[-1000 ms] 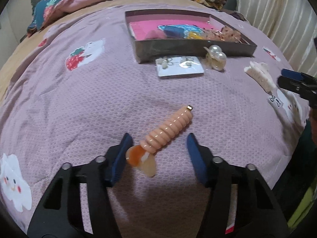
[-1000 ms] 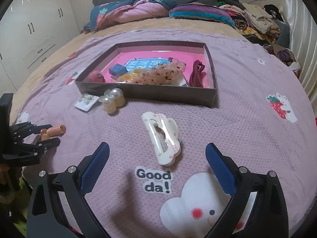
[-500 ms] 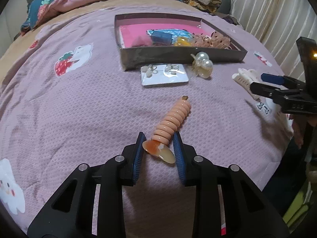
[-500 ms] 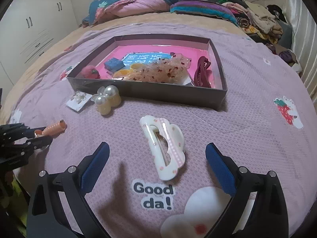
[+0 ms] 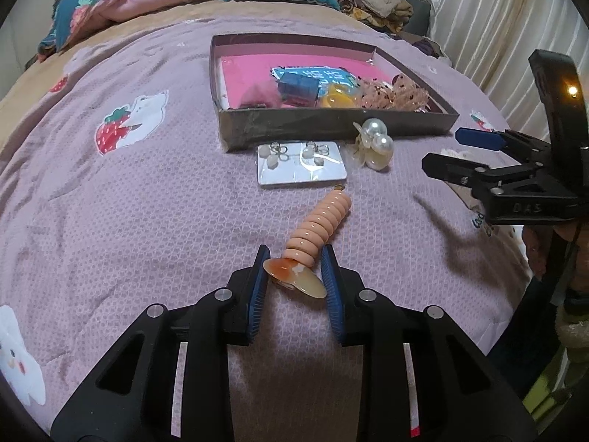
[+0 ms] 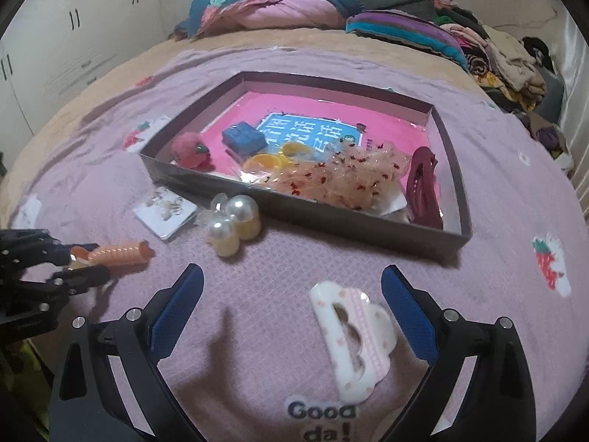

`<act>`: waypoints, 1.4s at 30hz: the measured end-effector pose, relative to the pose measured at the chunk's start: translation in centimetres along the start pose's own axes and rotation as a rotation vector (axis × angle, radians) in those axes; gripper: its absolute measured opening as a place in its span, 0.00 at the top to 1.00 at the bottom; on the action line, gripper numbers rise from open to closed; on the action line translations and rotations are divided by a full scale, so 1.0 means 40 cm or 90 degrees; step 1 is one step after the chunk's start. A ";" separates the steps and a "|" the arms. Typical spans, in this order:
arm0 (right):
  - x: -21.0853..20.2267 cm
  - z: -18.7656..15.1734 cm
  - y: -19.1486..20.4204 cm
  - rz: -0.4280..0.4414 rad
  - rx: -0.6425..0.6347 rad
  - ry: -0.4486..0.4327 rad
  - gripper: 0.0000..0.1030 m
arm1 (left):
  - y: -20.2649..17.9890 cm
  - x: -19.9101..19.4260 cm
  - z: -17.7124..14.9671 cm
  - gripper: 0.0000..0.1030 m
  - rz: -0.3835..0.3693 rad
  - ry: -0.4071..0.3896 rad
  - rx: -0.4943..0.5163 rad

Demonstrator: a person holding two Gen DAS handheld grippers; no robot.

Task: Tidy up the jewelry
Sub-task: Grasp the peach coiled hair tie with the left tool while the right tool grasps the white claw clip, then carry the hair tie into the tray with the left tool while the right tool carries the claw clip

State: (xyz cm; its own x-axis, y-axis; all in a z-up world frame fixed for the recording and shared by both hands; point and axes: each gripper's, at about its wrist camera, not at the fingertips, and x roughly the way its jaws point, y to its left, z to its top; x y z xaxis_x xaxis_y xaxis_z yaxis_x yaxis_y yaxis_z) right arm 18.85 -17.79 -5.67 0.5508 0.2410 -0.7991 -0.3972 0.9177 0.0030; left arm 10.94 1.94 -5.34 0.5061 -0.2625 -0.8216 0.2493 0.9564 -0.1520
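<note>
Left gripper clamped on peach hair clip; right gripper spread wide.

Lower centre: left gripper (image 5: 294, 276) pinches the hair clip (image 5: 313, 239) at its glossy amber end (slippery, rigid, light); the ribbed body offers surer hold. Right gripper (image 6: 291, 313) stands apart near the white clip (image 6: 353, 339). Beyond, upper centre, sits the tray (image 5: 331, 125).

A home bedroom: quilted bedspread (image 6: 331, 73), piled bedding (image 6: 265, 7), white wardrobe doors (image 6: 73, 37), curtains (image 5: 497, 18).
</note>
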 end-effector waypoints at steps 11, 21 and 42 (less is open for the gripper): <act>0.030 -0.093 -0.075 0.016 0.047 0.061 0.37 | -0.010 -0.014 0.042 0.80 -0.020 -0.016 0.001; -0.054 -0.097 -0.070 0.127 0.075 0.025 0.61 | -0.019 -0.041 0.094 0.80 -0.022 -0.038 0.004; -0.194 0.057 -0.077 0.141 0.057 -0.089 0.61 | -0.026 -0.101 0.255 0.80 -0.013 -0.102 0.006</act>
State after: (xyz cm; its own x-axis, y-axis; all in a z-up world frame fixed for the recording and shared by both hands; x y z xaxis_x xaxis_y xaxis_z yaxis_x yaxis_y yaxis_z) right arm 17.48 -21.79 1.89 0.5568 0.4741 -0.6820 -0.4561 0.8608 0.2259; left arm 17.07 0.69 3.74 0.6259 -0.3000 -0.7199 0.2687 0.9495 -0.1621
